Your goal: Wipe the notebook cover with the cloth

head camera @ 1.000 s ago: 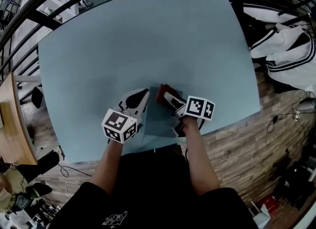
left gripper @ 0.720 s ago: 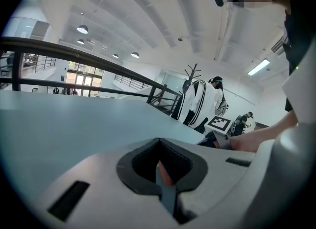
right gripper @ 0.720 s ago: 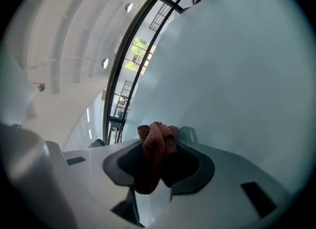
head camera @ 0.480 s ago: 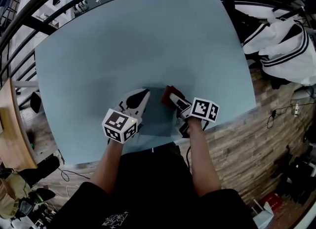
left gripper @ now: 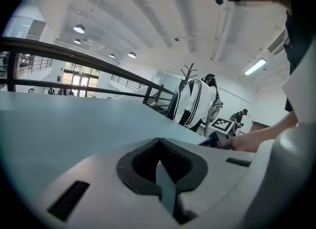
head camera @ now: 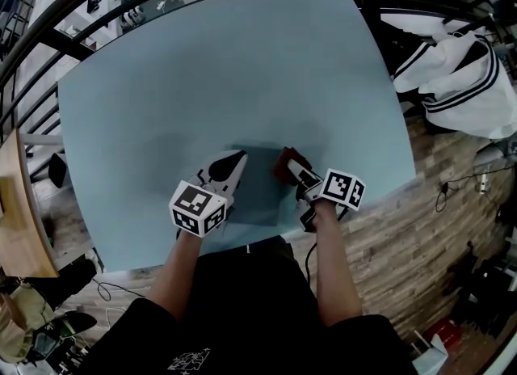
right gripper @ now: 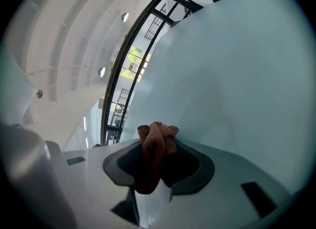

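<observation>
- Near the front edge of the blue-grey tabletop (head camera: 202,66) lies the notebook (head camera: 258,194). Its cover is almost the same colour as the surface, and it sits between the two tools.
- A reddish-brown cloth (head camera: 287,160) sits bunched at the notebook's far right corner. Whether it presses on the cover cannot be told from the head view.
- The right tool (head camera: 292,168) is clamped on that cloth. In the right gripper view, the folded fabric stands up between the dark pads and fills the gap.
- The left tool (head camera: 237,160) lies low along the notebook's left side, pointing away from the person. Its jaws are all but together, leaving only a narrow slit that shows blue-grey surface, with nothing gripped that can be made out.
- Each tool carries a marker cube (head camera: 196,207), and the person's bare forearms reach in from below.
- A white jacket (head camera: 456,82) with black stripes lies off the tabletop's right side, above wood-patterned floor (head camera: 388,244).
</observation>
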A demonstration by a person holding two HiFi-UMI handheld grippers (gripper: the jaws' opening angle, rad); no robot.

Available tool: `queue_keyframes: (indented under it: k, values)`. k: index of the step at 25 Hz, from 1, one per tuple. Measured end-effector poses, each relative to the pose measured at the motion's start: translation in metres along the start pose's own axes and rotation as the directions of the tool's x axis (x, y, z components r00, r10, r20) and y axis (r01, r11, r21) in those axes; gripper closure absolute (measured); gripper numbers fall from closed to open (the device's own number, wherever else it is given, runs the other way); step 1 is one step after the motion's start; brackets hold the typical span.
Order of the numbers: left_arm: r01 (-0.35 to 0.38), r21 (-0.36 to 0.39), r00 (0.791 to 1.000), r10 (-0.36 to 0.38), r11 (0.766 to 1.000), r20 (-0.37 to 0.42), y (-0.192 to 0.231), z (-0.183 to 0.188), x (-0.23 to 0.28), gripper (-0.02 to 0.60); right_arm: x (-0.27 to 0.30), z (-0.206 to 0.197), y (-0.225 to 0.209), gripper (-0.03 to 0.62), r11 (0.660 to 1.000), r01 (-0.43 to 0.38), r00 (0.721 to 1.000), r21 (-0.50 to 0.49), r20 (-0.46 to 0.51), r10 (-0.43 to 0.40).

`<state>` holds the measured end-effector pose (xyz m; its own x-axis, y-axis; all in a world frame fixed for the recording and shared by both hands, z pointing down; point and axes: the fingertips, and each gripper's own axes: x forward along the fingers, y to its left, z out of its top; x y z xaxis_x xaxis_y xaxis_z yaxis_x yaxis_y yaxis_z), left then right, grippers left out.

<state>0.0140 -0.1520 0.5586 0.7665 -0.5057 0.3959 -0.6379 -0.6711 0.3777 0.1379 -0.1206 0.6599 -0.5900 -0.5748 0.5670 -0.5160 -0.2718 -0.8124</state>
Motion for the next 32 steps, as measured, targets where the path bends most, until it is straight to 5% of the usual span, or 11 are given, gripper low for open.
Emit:
queue_keyframes:
  k: [15,32]
  values:
    - [-0.071,-0.016,0.997,0.071,0.997,0.018,0.016,0.002,-0.023,0.591,0.024,-0.033,0.051,0.451,0.991,-0.132,0.990,-0.012,-0.049,0.131]
    - [-0.138,-0.029,0.990,0.139,0.990,0.026,0.043,0.000,-0.053,0.591,0.077,-0.082,0.083,0.451,0.986,-0.162,0.971,-0.032,-0.185,0.154]
